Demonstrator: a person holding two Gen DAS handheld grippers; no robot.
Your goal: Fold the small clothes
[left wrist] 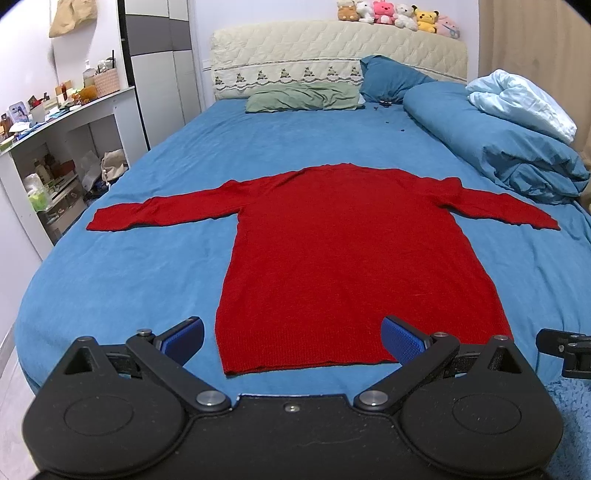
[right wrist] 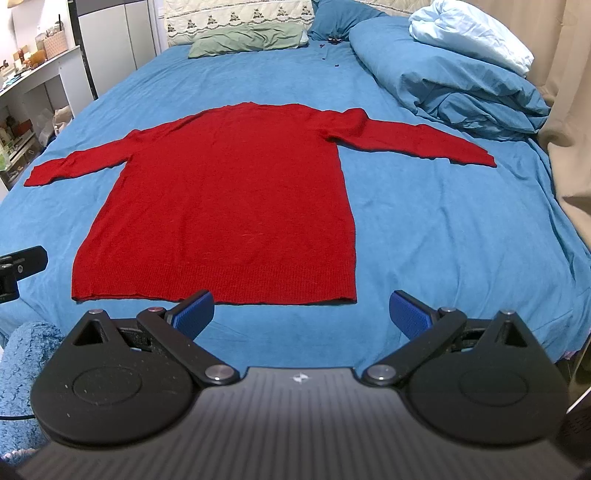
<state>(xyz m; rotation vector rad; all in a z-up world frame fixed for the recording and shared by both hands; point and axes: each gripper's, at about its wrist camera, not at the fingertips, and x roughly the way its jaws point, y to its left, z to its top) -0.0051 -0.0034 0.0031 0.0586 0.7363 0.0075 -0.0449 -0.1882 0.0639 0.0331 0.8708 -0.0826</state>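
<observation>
A: From the left wrist, what is showing?

B: The red sweater is lying flat on the blue bed, sleeves stretched out to both sides, hem nearest the camera. The left tongs are hovering over the hem's left part, spread wide and pinching nothing. No fold is showing anywhere, so I'm judging the whole job is waiting: sleeves in, then body doubled.

A: Anything crowding it?

B: A green pillow and a blue one are sitting well beyond the collar. The rolled blue duvet is lying near the right sleeve. A row of plush toys is sitting on the headboard, and cluttered white shelves are standing to the left, off the bed.

A: And the right wrist?

B: The same sweater is lying spread out; the right tongs are hanging just short of the hem's right corner, also spread and empty. The duvet is coming close to the right cuff, which could be hampering that sleeve's fold. A beige curtain is hanging at the right edge.
</observation>
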